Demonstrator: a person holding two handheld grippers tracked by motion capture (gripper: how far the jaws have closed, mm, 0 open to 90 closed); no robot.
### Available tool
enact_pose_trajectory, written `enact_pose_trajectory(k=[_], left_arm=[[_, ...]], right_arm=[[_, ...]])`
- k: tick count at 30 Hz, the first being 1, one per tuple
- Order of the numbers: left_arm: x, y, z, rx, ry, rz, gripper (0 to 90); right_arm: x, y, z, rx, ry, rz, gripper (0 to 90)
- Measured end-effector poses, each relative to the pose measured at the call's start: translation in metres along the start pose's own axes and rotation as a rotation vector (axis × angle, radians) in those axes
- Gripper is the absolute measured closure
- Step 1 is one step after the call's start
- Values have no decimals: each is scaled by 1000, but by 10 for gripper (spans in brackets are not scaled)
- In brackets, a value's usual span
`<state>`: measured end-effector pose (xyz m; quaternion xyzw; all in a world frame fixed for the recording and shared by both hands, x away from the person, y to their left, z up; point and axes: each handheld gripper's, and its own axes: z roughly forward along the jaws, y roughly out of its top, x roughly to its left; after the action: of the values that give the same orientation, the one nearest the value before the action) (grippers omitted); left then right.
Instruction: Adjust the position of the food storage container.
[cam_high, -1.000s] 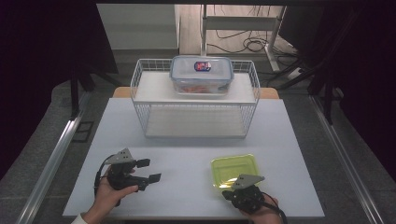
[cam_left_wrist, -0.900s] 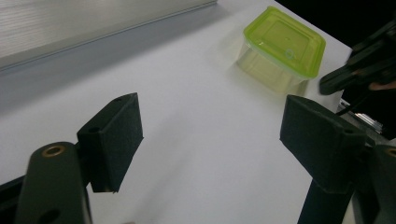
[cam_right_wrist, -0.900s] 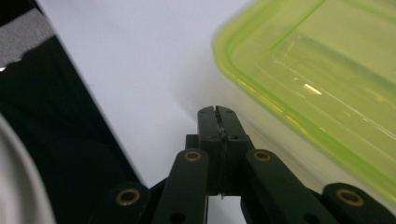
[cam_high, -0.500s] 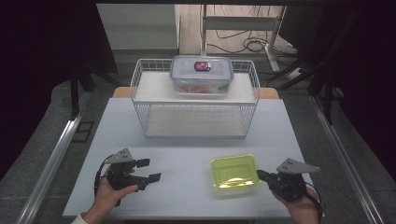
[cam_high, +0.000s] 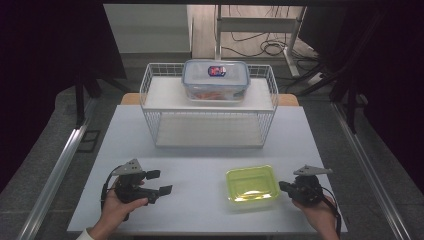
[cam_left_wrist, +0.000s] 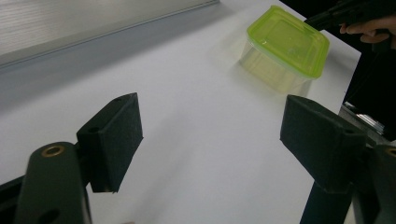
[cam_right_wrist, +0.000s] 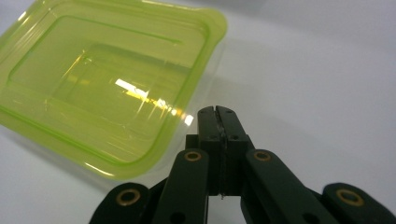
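Note:
A clear tub with a lime-green lid (cam_high: 251, 183) (cam_left_wrist: 285, 45) (cam_right_wrist: 102, 79) sits on the white table near its front right. Just to the right of the tub, my right gripper (cam_high: 286, 186) (cam_right_wrist: 217, 112) is shut with nothing between its jaws, tips pointing at the tub's right side and a little apart from it. At the front left my left gripper (cam_high: 158, 182) (cam_left_wrist: 210, 135) rests open in a hand, jaws wide and empty, pointing right toward the tub. A second clear container with a blue-rimmed lid (cam_high: 215, 79) stands on top of the white wire rack (cam_high: 150, 95).
The wire rack fills the back middle of the table, with an open shelf space underneath. The table's front edge (cam_high: 200, 232) lies just under both hands. Dark floor and a metal rail (cam_high: 55, 175) flank the table on the left.
My right gripper has swung from in front of the green-lidded tub round to its right side. The left gripper and the tub have stayed put.

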<state>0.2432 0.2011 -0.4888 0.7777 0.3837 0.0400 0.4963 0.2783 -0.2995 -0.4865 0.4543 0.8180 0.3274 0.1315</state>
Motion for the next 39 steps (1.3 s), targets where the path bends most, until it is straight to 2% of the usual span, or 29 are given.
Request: enact_pose_trajectory(k=[1,9,12,13,14,16,17,23,28,33,39], left_arm=[[0,0,0,-1,0,-1,207],[1,0,-1,-3,1,0,208],[1,0,-1,-3,2,-1,207],[1,0,-1,-2,2,-1,207],[1,0,-1,-2,2,-1,208],[1,0,-1,-3,2,-1,207],[1,0,-1,-3,2,-1,207],[2,0,-1,-2,3,0,208],[2,0,-2,-2,5,0,207],[2,0,-1,0,6,1,207],[2,-1,-1,2,6,3,207]], right_arm=[[1,1,2,16,-15,-2,895],[8,2,6,30,-20,-13,894],[16,5,9,36,-11,-32,895],[23,8,12,41,-8,-47,895],[23,8,12,41,-8,-47,895],[34,12,17,48,10,-77,894],[34,12,17,48,10,-77,894],[59,24,30,51,36,-136,894],[69,31,40,56,56,-151,894],[84,38,52,65,82,-187,894],[90,42,57,61,92,-197,894]])
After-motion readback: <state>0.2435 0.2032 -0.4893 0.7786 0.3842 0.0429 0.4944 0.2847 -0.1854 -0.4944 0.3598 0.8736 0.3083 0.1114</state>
